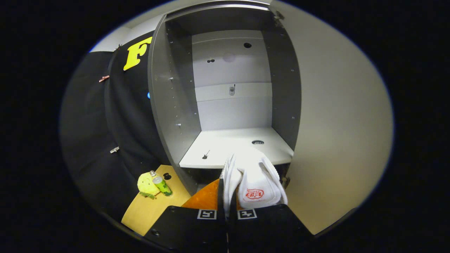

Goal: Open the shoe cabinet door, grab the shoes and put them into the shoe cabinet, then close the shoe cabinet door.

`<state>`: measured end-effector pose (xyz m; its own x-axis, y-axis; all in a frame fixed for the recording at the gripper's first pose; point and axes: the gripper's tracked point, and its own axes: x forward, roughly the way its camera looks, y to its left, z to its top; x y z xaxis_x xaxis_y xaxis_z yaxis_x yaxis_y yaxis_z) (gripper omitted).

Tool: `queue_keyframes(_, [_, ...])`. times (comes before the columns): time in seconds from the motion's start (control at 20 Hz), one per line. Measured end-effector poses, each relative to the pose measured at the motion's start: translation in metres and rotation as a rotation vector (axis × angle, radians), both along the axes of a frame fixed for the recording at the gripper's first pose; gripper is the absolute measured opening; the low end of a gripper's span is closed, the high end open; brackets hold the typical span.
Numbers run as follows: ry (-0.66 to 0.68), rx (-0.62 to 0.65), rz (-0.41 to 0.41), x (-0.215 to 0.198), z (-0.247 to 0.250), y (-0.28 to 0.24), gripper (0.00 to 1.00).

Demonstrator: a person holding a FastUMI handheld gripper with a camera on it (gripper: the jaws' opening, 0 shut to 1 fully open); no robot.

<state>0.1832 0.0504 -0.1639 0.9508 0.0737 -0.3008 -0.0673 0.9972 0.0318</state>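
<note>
White sneaker (255,182) hung clamped between the gripper's (227,211) closed fingers — just before the grey shoe cabinet's (168,105) pale shelf (228,147). Its door (337,123) stood open.

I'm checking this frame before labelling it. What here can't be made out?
- The gripper: its fingers close on the white shoe, but the contact sits behind the finger bodies, so the grip is unconfirmed.
- The shoe's toe end merges with the bright cabinet shelf.
- Small dark mark on the shelf: too small to identify.
- Cabinet door: fisheye edge cuts it off.
- Green bottle label: too small.
</note>
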Motion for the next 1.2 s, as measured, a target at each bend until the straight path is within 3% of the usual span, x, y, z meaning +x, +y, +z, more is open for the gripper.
queue_keyframes(0.3, [-0.016, -0.075, 0.005, 0.089, 0.021, 0.011, 0.07])
queue_keyframes(0.8, [0.025, -0.104, -0.028, 0.225, -0.008, 0.022, 0.07])
queue_keyframes(1.2, [0.131, -0.116, -0.073, 0.271, -0.06, 0.01, 0.06])
